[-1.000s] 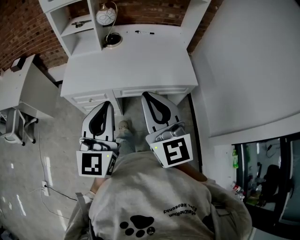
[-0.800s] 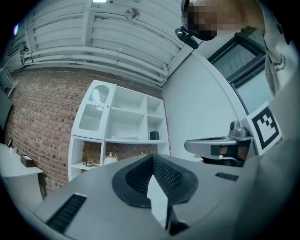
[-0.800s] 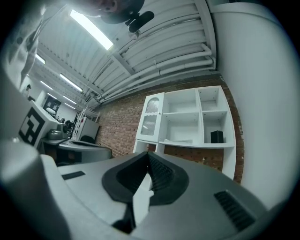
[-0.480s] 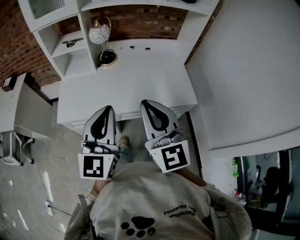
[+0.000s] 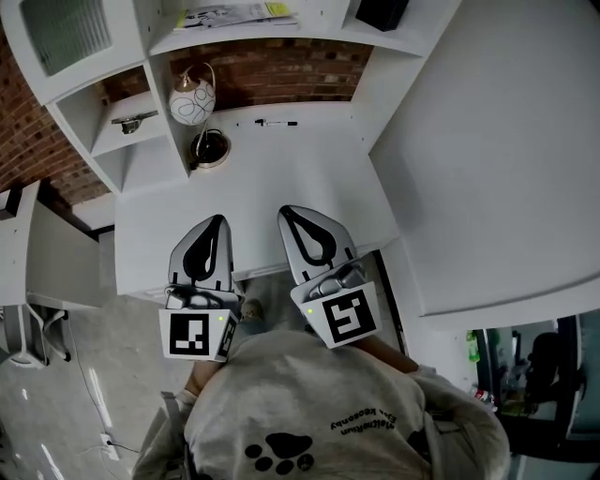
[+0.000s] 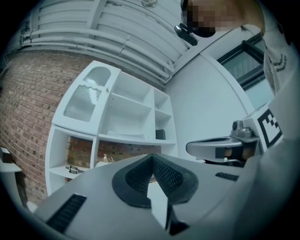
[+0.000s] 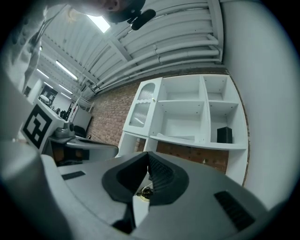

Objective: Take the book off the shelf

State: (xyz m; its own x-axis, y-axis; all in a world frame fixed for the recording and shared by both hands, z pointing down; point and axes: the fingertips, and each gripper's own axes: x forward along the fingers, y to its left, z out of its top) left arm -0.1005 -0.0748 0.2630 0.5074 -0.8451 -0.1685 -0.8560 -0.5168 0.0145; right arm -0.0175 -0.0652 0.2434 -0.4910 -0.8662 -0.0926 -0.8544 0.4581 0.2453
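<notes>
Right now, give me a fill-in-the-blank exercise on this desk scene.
The left gripper and the right gripper both have their jaws ___.
The thin black marker lies on the white ___.
The flat pale book lies on the white shelf ___ the round white patterned globe.
The wall behind the shelves is red ___.
Missing words: shut; desk; above; brick.

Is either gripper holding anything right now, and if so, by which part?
Nothing is held. The left gripper and the right gripper are both shut, with nothing between their jaws.
</notes>
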